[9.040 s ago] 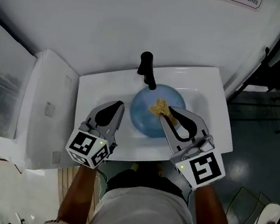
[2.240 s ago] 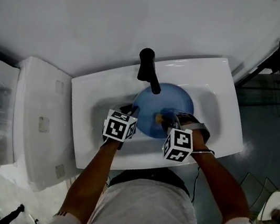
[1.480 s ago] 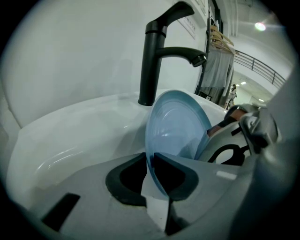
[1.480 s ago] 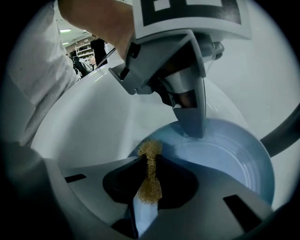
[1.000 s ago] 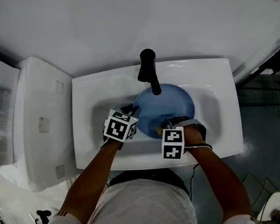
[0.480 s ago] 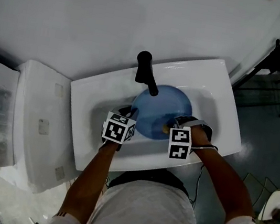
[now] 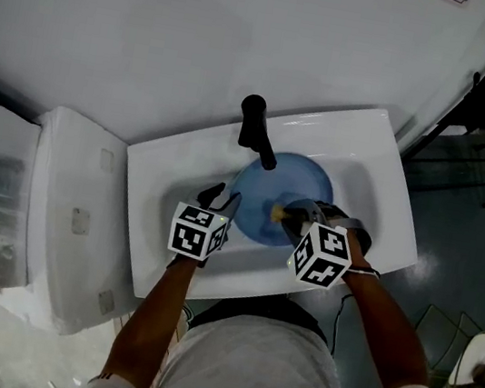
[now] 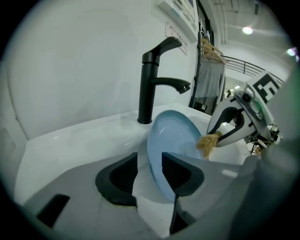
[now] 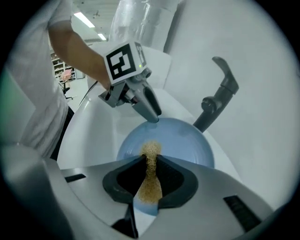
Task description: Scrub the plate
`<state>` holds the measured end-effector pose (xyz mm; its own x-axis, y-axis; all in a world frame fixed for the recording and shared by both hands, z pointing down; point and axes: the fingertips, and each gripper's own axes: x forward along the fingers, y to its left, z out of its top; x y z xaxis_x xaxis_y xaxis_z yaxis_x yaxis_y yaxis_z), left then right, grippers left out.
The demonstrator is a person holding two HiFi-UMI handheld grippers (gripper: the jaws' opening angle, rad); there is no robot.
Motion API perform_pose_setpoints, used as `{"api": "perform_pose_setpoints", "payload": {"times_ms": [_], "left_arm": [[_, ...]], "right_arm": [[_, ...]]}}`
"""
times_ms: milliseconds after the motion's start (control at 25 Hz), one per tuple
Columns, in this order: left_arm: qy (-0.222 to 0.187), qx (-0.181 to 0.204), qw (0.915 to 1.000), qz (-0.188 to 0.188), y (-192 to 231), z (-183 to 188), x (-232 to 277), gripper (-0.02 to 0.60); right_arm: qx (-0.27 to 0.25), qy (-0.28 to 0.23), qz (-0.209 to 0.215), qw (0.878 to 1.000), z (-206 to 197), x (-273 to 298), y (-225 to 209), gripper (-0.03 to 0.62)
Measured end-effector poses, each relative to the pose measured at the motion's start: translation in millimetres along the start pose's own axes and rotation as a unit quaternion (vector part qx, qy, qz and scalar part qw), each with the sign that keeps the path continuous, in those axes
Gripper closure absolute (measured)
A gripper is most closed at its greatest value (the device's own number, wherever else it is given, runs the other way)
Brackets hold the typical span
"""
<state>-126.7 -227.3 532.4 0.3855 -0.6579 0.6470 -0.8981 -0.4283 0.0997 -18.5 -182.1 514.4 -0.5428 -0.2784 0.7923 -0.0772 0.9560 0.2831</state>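
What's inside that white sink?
A blue plate stands tilted in the sink, a tan scrub pad held against it by the right gripper. The plate covers the basin's bottom, so any drain cannot be seen.

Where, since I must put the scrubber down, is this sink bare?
Bare: the sink deck left of the basin, and its right end past the blue plate. Crowded: mid-basin, with plate, faucet, the right gripper's scrubber, and left gripper, jaws opening round the plate's rim.
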Motion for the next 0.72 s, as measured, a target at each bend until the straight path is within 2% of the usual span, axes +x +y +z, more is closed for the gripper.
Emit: {"api": "perform_pose_setpoints", "payload": {"times_ms": [160,320,440,560,720], "left_arm": [[-0.037,-0.001,0.9993,0.004,-2.3,15.7,-18.1,0.416],[-0.086,0.003,0.9963,-0.001,-12.2,40.2,-39.8,0.417],[-0.127,0.01,0.9918,-0.009,-21.6,64.2,-59.4,0.42],[-0.168,0.019,0.9855,-0.017,-30.7,88.1,-80.1,0.443],[-0.228,0.036,0.9721,-0.041,-50.5,120.9,-108.8,0.49]], "right_arm": [[0.046,-0.059,-0.039,0.996,23.8,-19.5,-13.3,0.531],[0.103,-0.13,-0.078,0.983,46.3,-44.2,-30.0,0.531],[0.161,-0.195,-0.1,0.962,61.7,-68.2,-43.7,0.531],[0.216,-0.262,-0.113,0.934,76.0,-96.3,-55.4,0.531],[0.227,-0.337,-0.129,0.904,93.5,-134.0,-66.0,0.531]]}}
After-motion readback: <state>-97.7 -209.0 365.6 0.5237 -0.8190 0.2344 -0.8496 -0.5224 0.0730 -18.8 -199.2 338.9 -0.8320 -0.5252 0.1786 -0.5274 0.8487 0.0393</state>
